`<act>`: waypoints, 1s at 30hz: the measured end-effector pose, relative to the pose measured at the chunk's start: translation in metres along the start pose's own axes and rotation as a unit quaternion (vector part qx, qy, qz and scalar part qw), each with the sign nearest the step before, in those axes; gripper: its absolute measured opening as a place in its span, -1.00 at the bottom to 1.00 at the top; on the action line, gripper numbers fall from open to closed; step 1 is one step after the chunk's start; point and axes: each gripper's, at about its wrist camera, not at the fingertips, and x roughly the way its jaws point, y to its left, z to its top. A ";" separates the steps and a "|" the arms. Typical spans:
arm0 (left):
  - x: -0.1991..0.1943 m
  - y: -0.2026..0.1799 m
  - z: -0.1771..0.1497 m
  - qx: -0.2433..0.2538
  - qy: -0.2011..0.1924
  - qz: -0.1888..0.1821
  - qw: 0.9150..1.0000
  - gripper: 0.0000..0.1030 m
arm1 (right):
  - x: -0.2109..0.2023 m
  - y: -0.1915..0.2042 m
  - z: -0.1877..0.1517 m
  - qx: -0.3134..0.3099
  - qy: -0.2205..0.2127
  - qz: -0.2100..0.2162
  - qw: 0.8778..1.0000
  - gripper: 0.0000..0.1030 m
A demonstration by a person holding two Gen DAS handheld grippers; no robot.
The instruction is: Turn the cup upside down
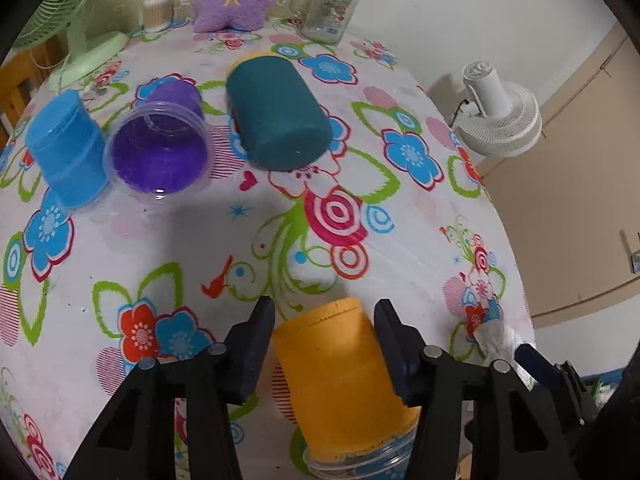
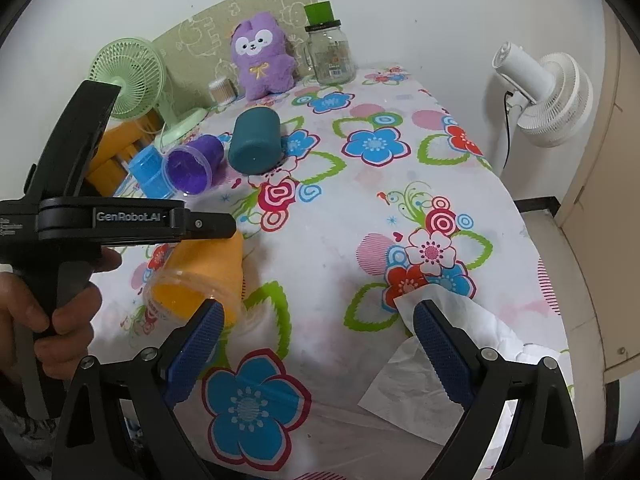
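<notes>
My left gripper (image 1: 325, 312) is shut on an orange cup (image 1: 340, 376) and holds it tilted, base pointing away and clear rim toward the camera. In the right wrist view the orange cup (image 2: 200, 280) hangs in the left gripper (image 2: 208, 230) just above the cloth, mouth facing down and forward. My right gripper (image 2: 316, 320) is open and empty over the table's near edge. A purple cup (image 1: 160, 148) and a teal cup (image 1: 276, 116) lie on their sides farther back. A blue cup (image 1: 68, 148) stands upside down at the left.
The table has a flowered cloth (image 2: 360, 220). A white tissue (image 2: 432, 360) lies by the right fingers. At the back stand a green desk fan (image 2: 128, 72), a purple plush (image 2: 262, 56), a glass jar (image 2: 330, 52) and a cotton swab pot (image 2: 222, 90). A white fan (image 2: 548, 92) stands right of the table.
</notes>
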 end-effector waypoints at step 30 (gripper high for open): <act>-0.003 -0.004 -0.002 -0.003 0.022 0.002 1.000 0.03 | -0.006 -0.013 -0.003 0.026 -0.007 0.015 1.000 0.88</act>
